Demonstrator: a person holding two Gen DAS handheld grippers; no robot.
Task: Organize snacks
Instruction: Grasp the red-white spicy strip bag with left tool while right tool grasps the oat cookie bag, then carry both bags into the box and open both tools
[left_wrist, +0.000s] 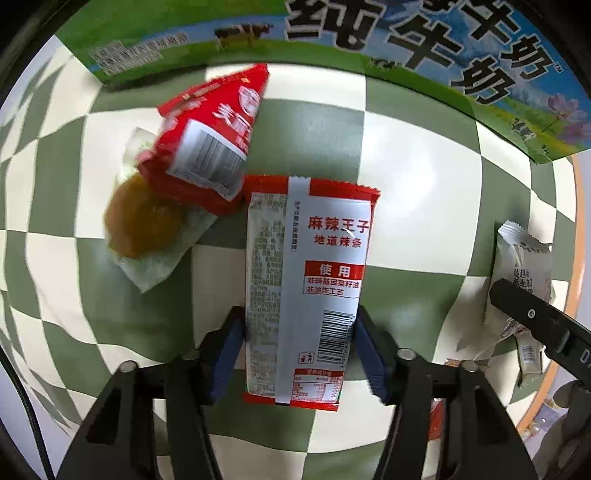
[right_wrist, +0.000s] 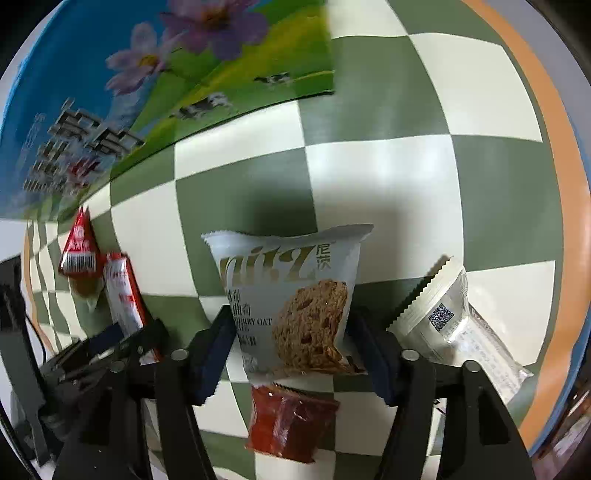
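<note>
Milk carton cut off (top edge), print blurred.

The bench wears a green-and-cream checked cloth with an orange border. The spicy strip packet is red and white with a black barcode. The oat cookie packet is silver with gold lettering; below it lies a dark red packet.

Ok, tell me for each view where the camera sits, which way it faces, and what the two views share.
Left wrist: on the left gripper, looking down on a red-and-white packet between its fingers; the right gripper enters at the edge.
Right wrist: on the right gripper, looking down at a silver oat cookie packet between its fingers.
Shared: the checkered cloth, the milk carton box, both packets.
</note>
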